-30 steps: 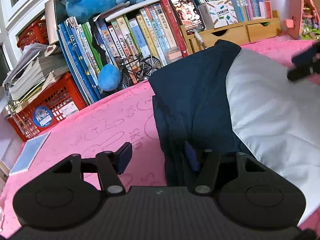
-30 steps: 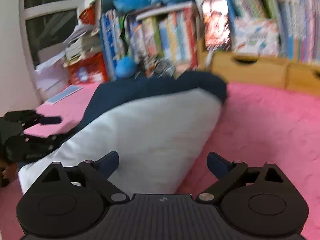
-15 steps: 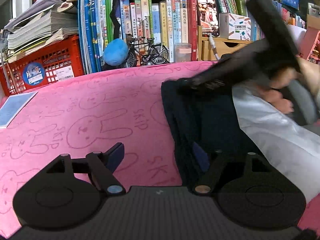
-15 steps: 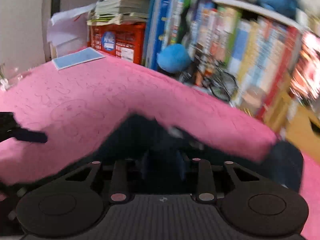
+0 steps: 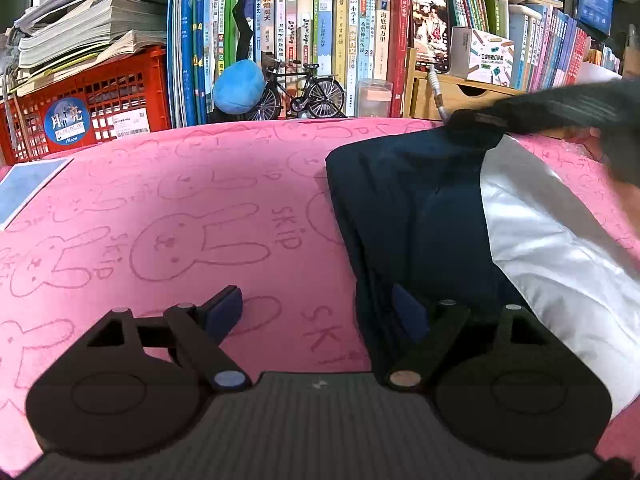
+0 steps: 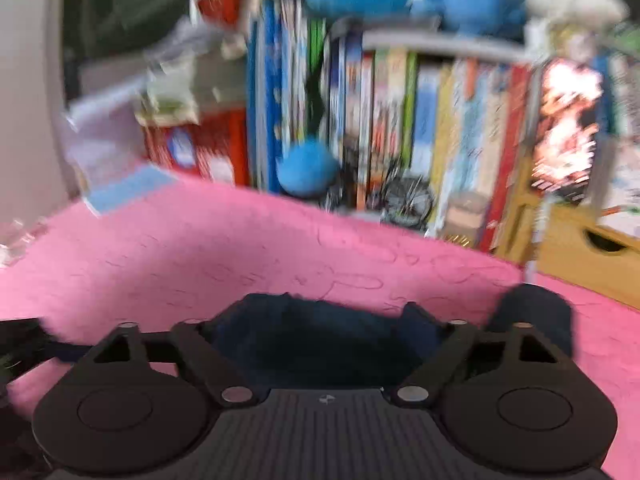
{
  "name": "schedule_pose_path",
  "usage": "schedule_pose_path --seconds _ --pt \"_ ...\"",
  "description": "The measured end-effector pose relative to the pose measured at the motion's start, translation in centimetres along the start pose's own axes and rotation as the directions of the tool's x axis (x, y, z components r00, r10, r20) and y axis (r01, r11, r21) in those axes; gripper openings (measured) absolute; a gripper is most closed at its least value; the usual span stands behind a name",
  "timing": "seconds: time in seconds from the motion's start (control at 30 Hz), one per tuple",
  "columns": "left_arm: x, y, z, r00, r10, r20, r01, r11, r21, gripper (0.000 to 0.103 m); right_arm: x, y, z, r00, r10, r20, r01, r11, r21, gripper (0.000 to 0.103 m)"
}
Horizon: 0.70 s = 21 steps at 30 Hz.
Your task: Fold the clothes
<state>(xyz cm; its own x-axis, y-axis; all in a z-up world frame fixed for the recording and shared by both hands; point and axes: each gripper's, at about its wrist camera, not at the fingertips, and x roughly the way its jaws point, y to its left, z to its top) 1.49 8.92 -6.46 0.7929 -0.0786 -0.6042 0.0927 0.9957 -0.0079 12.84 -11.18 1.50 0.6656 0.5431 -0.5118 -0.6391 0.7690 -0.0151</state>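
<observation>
Nearest me, my left claw (image 5: 318, 312) has just spread wide and grips nothing, straddling the near left edge of the navy-and-white garment (image 5: 420, 216) on the pink bunny cloth (image 5: 180, 208), while my right claw (image 6: 316, 330), just reopened, hangs empty over its far navy end before the bookshelf (image 5: 320, 40).

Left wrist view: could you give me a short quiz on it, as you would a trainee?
1. True or false: the left claw is clamped on the navy garment.
2. What stands before the books? A toy bicycle, B kettle, C lamp.
3. Fill in: the blanket is ___.
Key: 1 false, its jaws have just been opening, garment's edge between them unpressed; 2 A; 3 pink.
</observation>
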Motion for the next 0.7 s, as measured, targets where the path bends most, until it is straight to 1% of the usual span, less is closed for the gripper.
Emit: schedule_pose_path --seconds 0.1,0.17,0.23,0.33,0.4,0.43,0.5,0.53,0.57,0.63,0.7 --pt "0.0 0.0 0.0 1.000 0.004 -0.001 -0.004 1.000 0.000 0.085 -4.6 1.8 -3.3 0.999 -0.031 0.042 0.034 0.997 -0.071 0.098" --pt "0.0 0.0 0.0 1.000 0.008 -0.002 -0.008 1.000 0.000 0.086 -6.3 3.4 -5.8 0.998 -0.039 0.040 0.043 0.994 -0.105 0.099" --pt "0.0 0.0 0.0 1.000 0.013 -0.002 -0.013 1.000 -0.001 0.088 -7.3 4.7 -7.9 0.999 -0.026 0.021 0.028 0.993 -0.116 0.099" --pt "0.1 0.0 0.0 1.000 0.018 -0.001 -0.018 1.000 0.000 0.089 -7.3 4.5 -9.7 1.000 0.025 -0.016 -0.026 0.999 -0.037 0.100" --pt "0.2 0.5 0.1 1.000 -0.004 -0.006 0.004 0.999 -0.036 0.089 -7.1 4.2 -10.8 0.997 0.062 -0.039 -0.061 0.998 0.024 0.102" --pt "0.0 1.1 0.1 1.000 -0.009 0.012 0.010 0.997 -0.072 0.089 -7.1 4.1 -11.4 0.995 0.081 -0.049 -0.079 0.995 0.054 0.102" --pt "-1.4 1.2 0.3 0.995 0.081 0.067 -0.075 0.993 -0.089 0.082 -7.0 4.4 -11.6 0.996 0.072 -0.060 -0.070 0.997 0.039 0.102" --pt "-2.1 1.3 0.4 0.988 0.127 0.093 -0.117 0.988 -0.099 0.077 -7.1 4.7 -11.7 0.996 0.062 -0.063 -0.061 0.998 0.023 0.102" --pt "-3.0 1.1 0.6 0.980 0.165 0.111 -0.156 0.984 -0.086 0.076 -7.3 5.0 -11.8 0.996 0.052 -0.066 -0.051 0.999 0.006 0.102" --pt "-5.2 0.3 0.9 0.970 0.157 0.183 -0.149 0.987 -0.058 0.077 -8.5 5.3 -12.1 0.996 0.069 -0.057 -0.069 0.998 0.006 0.101" --pt "-6.8 -1.0 1.1 0.963 0.140 0.231 -0.137 0.990 -0.026 0.079 -9.9 5.1 -12.4 0.994 0.100 -0.035 -0.099 0.994 0.037 0.101"
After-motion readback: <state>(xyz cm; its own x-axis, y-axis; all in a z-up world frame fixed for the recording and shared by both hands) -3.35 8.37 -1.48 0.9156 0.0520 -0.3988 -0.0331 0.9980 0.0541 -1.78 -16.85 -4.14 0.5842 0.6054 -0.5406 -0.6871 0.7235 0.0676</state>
